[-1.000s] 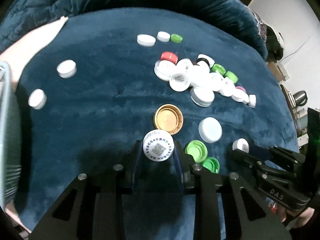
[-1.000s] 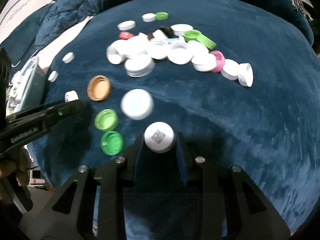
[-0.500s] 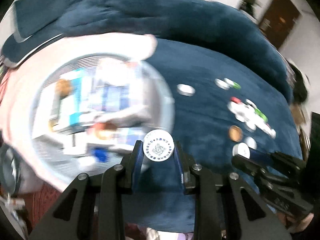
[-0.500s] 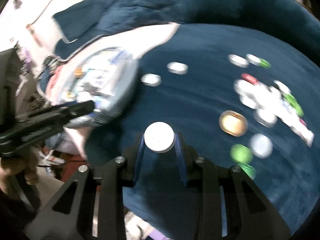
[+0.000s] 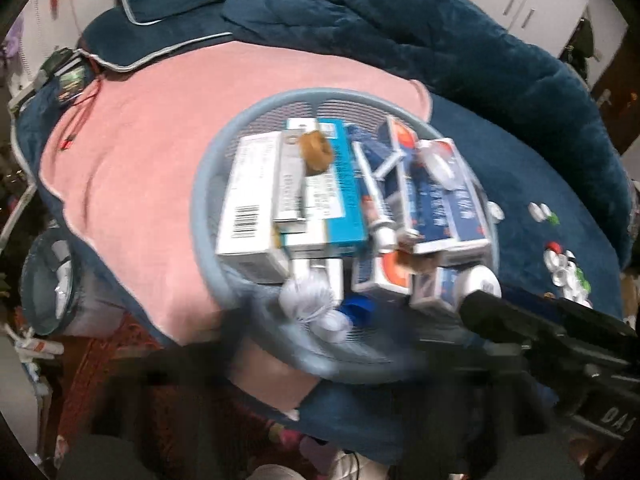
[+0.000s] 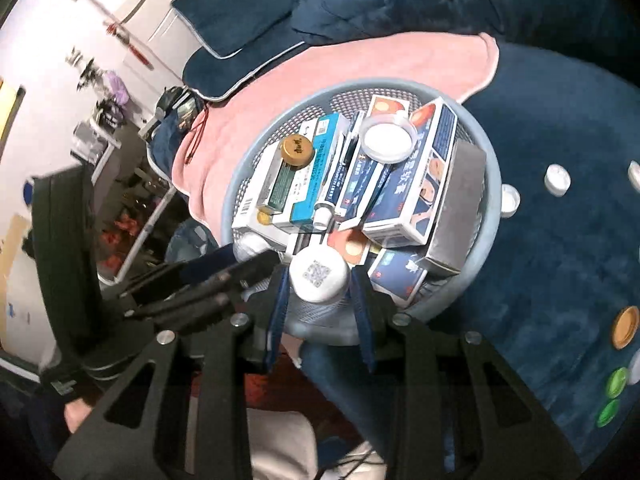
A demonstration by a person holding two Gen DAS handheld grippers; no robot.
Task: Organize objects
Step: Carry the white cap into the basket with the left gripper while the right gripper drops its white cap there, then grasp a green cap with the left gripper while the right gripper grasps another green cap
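A round light-blue mesh basket (image 5: 208,168) (image 6: 492,216) holds several boxes, tubes and caps. My right gripper (image 6: 320,280) is shut on a white cap with a QR code (image 6: 319,275), held over the basket's near rim. It shows in the left wrist view (image 5: 480,292) too, with the white cap at its tip (image 5: 484,280). My left gripper is blurred at the bottom of its own view; a blurred white cap (image 5: 308,292) lies over the basket's near side. In the right wrist view the left gripper (image 6: 256,268) reaches in from the left, and its jaws are not clear.
The basket rests on a pink towel (image 5: 132,168) over a dark blue blanket (image 6: 560,240). Loose caps lie on the blanket to the right: white (image 6: 557,178), gold (image 6: 626,327), green (image 6: 616,383), and a far cluster (image 5: 564,264). A floor and a bin (image 5: 48,280) lie left.
Both grippers swung left from the cap pile to over the basket. The white cap that sat in the left gripper now appears blurred lower, over the basket.
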